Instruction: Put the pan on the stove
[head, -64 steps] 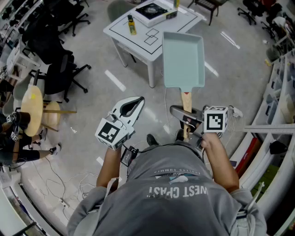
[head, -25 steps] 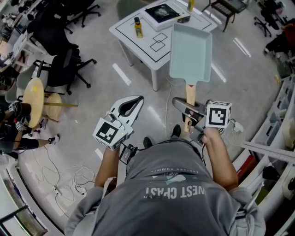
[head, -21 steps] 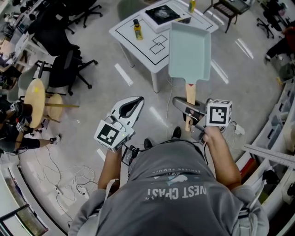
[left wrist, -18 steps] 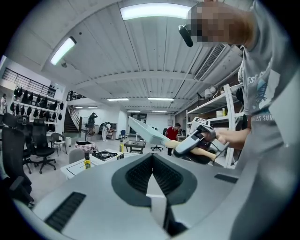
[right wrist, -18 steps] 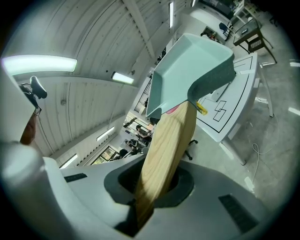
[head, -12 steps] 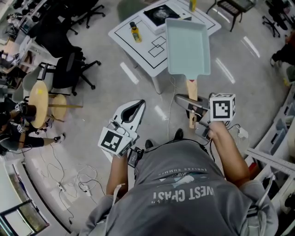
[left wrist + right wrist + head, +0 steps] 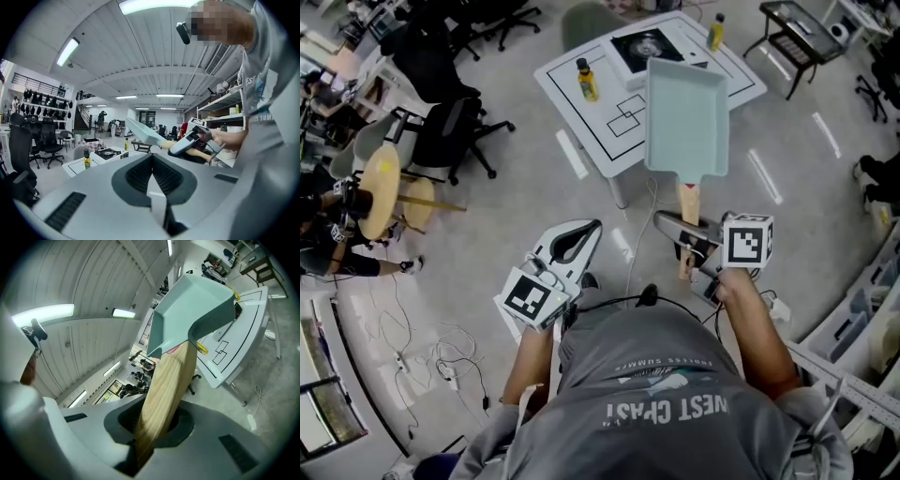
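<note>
The pan [image 7: 686,112], a pale teal rectangular one with a wooden handle [image 7: 687,217], hangs level in the air over the near edge of the white table [image 7: 581,103]. My right gripper [image 7: 680,228] is shut on the handle, which runs up between its jaws in the right gripper view, handle [image 7: 166,390] and pan [image 7: 187,319]. The stove [image 7: 642,45], a black single burner, sits at the table's far side, beyond the pan. My left gripper [image 7: 581,236] is shut and holds nothing, down and left of the pan; its view shows the stove [image 7: 108,152] ahead.
A yellow bottle [image 7: 587,80] stands on the table's left part, another [image 7: 715,31] at its far right. Black lines mark squares on the tabletop. Office chairs [image 7: 455,141] and a round wooden stool [image 7: 382,187] stand left. Cables lie on the floor near my feet.
The table has come nearer and shifted toward the picture's middle. Both grippers have travelled forward with the person, the pan still held level by the right one.
</note>
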The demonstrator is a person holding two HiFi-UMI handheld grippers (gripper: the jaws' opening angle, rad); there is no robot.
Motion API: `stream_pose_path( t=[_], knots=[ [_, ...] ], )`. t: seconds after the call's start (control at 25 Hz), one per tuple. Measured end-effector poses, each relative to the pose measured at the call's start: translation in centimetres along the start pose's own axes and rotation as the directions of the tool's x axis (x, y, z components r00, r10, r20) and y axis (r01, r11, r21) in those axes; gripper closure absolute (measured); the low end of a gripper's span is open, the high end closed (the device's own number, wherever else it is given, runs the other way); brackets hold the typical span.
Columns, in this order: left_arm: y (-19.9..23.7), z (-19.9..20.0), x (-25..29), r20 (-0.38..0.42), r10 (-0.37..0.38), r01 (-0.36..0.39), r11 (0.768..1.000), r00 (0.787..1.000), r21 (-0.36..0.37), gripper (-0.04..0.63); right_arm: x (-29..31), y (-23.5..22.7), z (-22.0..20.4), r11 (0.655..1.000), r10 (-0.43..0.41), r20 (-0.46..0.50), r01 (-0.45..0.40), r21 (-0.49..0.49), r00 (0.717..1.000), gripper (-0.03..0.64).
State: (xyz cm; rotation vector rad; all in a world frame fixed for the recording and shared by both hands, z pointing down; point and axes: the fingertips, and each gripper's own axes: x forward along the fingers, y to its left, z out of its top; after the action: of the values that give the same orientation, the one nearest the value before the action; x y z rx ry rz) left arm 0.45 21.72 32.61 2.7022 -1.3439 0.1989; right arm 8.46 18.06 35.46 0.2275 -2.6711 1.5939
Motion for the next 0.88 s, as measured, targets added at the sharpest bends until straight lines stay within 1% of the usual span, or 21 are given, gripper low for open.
stream_pose_path(
  t=[0.08, 0.16, 0.28, 0.36, 0.44, 0.56, 0.64, 0.88],
  knots=[
    [0.5, -0.2, 0.9, -0.011, -0.014, 0.014, 1.000, 1.000, -0.006, 0.597, 0.0, -0.7, 0.6, 1.000, -0.011, 0.007, 0.011, 0.008, 1.000, 0.584],
    [1.3, -0.2, 2.0, -0.015, -0.038, 0.038, 0.999, 0.999, -0.017, 0.597, -0.2, -1.9, 0.9, 0.999, -0.048, 0.011, 0.047, 0.020, 0.999, 0.584],
    [2.4, 0.0, 3.9, -0.032, -0.104, 0.104, 0.994, 0.994, -0.012, 0.597, 0.4, -2.3, 2.0, 0.998, -0.064, 0.044, 0.063, 0.016, 0.997, 0.584],
    [3.2, 0.5, 5.5, -0.034, -0.154, 0.155, 0.988, 0.987, 0.012, 0.597, 0.4, -2.5, 3.1, 0.996, -0.091, 0.067, 0.092, -0.002, 0.994, 0.584],
    [4.3, 1.4, 6.9, -0.014, -0.194, 0.194, 0.981, 0.981, 0.028, 0.597, 0.6, -2.8, 4.2, 0.993, -0.118, 0.089, 0.120, -0.011, 0.989, 0.583],
    [6.0, 2.4, 8.1, 0.011, -0.244, 0.244, 0.969, 0.970, 0.036, 0.597, 1.4, -3.4, 5.0, 0.988, -0.156, 0.122, 0.154, 0.023, 0.980, 0.584],
    [7.0, 2.5, 8.7, 0.016, -0.278, 0.278, 0.960, 0.960, 0.041, 0.597, 2.2, -3.5, 5.6, 0.986, -0.167, 0.146, 0.164, 0.036, 0.975, 0.584],
    [9.8, 2.6, 10.1, 0.006, -0.363, 0.362, 0.930, 0.932, 0.054, 0.597, 4.4, -3.6, 7.7, 0.981, -0.195, 0.203, 0.193, 0.030, 0.960, 0.584]
  ],
)
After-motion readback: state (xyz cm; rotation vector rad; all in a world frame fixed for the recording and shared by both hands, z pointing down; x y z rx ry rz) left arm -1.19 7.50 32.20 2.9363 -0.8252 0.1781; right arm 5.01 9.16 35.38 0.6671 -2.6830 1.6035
